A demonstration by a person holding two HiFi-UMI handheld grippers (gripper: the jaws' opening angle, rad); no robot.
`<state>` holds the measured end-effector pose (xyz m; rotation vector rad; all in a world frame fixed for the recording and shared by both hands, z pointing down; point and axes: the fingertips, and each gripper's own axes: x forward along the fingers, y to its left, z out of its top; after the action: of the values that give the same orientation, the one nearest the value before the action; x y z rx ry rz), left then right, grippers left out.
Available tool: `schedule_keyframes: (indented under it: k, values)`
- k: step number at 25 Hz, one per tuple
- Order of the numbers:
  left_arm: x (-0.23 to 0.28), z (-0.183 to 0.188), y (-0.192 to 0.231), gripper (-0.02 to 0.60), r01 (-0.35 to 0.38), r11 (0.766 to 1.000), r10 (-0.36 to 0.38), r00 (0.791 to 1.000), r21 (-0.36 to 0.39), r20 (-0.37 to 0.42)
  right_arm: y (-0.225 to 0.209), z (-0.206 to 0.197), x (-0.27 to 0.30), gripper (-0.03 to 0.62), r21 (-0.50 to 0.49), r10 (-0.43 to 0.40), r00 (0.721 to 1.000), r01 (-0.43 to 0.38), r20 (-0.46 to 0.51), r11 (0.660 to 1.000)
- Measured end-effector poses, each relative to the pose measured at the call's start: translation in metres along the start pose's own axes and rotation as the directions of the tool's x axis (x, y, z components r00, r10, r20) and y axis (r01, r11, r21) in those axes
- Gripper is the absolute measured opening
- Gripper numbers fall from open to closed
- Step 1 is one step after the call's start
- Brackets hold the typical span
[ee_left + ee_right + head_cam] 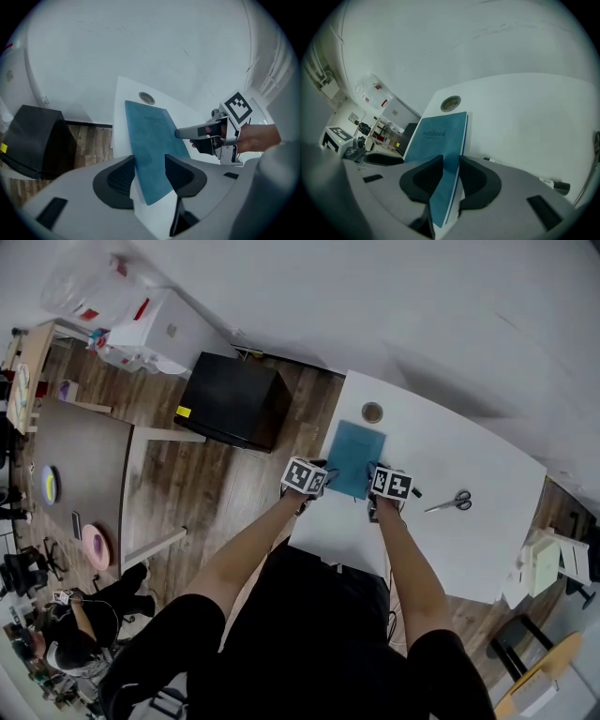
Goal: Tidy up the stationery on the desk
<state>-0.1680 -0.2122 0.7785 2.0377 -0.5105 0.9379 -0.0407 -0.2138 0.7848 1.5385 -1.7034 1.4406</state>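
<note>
White desk [525, 117], right hand-held gripper [451, 174] pinching notebook [438, 136]

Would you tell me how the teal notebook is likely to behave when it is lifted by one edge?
Probably light: the notebook looks thin where the right tool pinches its edge. Its thin cover may sag or flex if held at one corner only. Being flat, it should slide rather than roll if pushed across the desk.
</note>
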Motion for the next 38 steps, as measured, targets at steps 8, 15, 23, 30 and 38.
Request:
schedule_keyframes:
  k: [8, 15, 23, 30, 38]
  values:
    - [0.005, 0.012, 0.005, 0.206, -0.010, 1.000, 0.010, 1.000, -0.006, 0.014, -0.001, 0.002, 0.003, 0.117, 0.000, 0.006, 1.000, -0.006, 0.015, 1.000]
    - [0.003, 0.011, 0.007, 0.206, -0.011, 1.000, 0.011, 0.999, -0.010, 0.037, -0.001, 0.003, -0.007, 0.118, -0.011, 0.030, 0.998, -0.029, 0.054, 1.000]
    - [0.000, -0.012, -0.001, 0.206, -0.010, 1.000, 0.012, 0.996, -0.015, 0.087, -0.040, 0.001, -0.063, 0.118, -0.224, -0.006, 0.994, 0.031, 0.109, 0.974]
    - [0.011, -0.020, -0.035, 0.206, -0.003, 0.997, -0.003, 0.998, 0.078, 0.069, -0.076, -0.021, -0.082, 0.118, -0.175, -0.039, 0.993, 0.059, 0.113, 0.983]
    - [0.029, -0.032, -0.085, 0.206, 0.011, 0.990, -0.013, 1.000, 0.142, 0.016, -0.105, -0.052, -0.093, 0.117, -0.078, -0.019, 0.994, 0.027, 0.106, 0.997]
